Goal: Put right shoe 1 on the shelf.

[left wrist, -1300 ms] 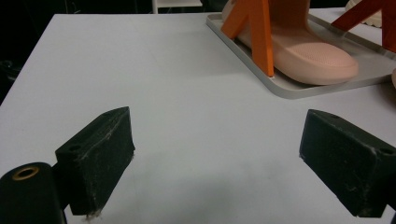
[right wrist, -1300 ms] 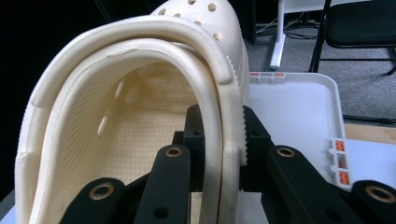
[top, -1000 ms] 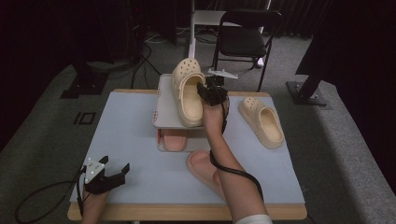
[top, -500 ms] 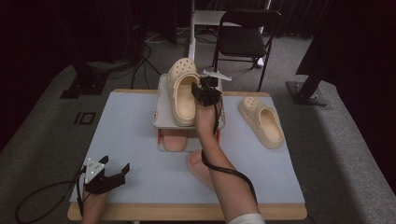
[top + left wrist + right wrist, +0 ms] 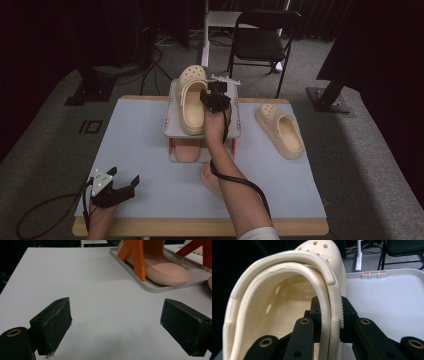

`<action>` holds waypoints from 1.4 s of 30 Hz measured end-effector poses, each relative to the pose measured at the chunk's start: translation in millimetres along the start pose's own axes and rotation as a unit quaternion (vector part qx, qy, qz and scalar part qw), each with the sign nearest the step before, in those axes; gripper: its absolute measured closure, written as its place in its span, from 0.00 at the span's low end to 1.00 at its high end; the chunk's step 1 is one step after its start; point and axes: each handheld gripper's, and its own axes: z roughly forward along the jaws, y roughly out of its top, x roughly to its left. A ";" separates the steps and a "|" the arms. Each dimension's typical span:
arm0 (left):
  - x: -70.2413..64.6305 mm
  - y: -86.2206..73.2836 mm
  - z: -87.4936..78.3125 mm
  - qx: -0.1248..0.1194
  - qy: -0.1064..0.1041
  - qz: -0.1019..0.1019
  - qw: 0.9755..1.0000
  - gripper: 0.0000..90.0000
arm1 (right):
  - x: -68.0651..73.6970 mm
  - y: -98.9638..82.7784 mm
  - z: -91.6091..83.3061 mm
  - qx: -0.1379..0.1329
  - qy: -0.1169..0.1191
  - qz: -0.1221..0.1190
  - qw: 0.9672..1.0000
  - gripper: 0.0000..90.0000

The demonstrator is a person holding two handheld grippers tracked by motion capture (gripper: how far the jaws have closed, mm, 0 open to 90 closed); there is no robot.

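Right gripper view shows your right gripper (image 5: 329, 322) clamped on the cream clog's (image 5: 287, 302) side wall over the shoe rack's top tray (image 5: 387, 297); next, lower it flat, then release.

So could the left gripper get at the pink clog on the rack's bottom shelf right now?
Probably yes: the left gripper is open, with bare table up to the pink clog, though an orange post crowds it.
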 end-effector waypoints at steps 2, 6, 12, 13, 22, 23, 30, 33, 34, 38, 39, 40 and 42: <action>0.5 -0.1 0.3 0.001 0.001 0.000 1.000 0.11 | 2.6 0.7 0.9 0.003 0.004 -0.007 1.000 0.85; -0.1 0.1 0.3 0.002 0.001 0.001 1.000 0.11 | 5.0 2.3 2.3 0.011 0.001 -0.022 1.000 0.83; 0.0 -0.4 1.4 0.003 0.000 0.000 1.000 0.11 | 1.5 1.3 0.6 0.013 0.022 -0.027 0.999 0.78; -0.2 -0.4 1.5 0.003 0.000 0.000 1.000 0.11 | 2.3 1.2 -0.5 0.011 0.021 -0.033 0.999 0.78; -1.1 -0.6 2.0 0.003 0.000 0.000 1.000 0.11 | -1.0 0.9 -6.5 0.013 0.032 -0.036 0.999 0.72; -1.4 -0.5 2.1 0.003 0.001 0.001 1.000 0.11 | -1.2 0.7 -7.4 0.012 0.035 -0.036 0.999 0.72; -1.4 -0.9 2.6 0.004 -0.001 0.000 1.000 0.11 | -4.5 0.0 -17.1 0.010 0.054 -0.048 0.997 0.68; -1.3 -1.1 2.8 0.004 -0.004 -0.003 1.000 0.11 | -5.6 0.2 -22.8 0.005 0.061 -0.054 0.997 0.65; -1.2 -1.1 2.7 0.005 -0.004 -0.003 1.000 0.11 | -6.6 0.7 -25.2 0.004 0.064 -0.054 0.996 0.65; -1.4 -1.1 2.7 0.004 -0.004 -0.004 1.000 0.11 | -12.4 2.3 -33.4 0.006 0.077 -0.058 0.995 0.64; -1.5 -1.2 2.7 0.005 -0.003 -0.003 1.000 0.11 | -14.0 2.2 -35.6 0.006 0.078 -0.059 0.995 0.64; -1.5 -1.2 2.7 0.005 -0.003 -0.003 1.000 0.11 | -14.0 2.2 -35.6 0.006 0.078 -0.059 0.995 0.64; -1.6 -1.3 3.1 0.005 -0.004 -0.003 1.000 0.11 | -19.3 1.3 -41.8 0.003 0.084 -0.064 0.994 0.64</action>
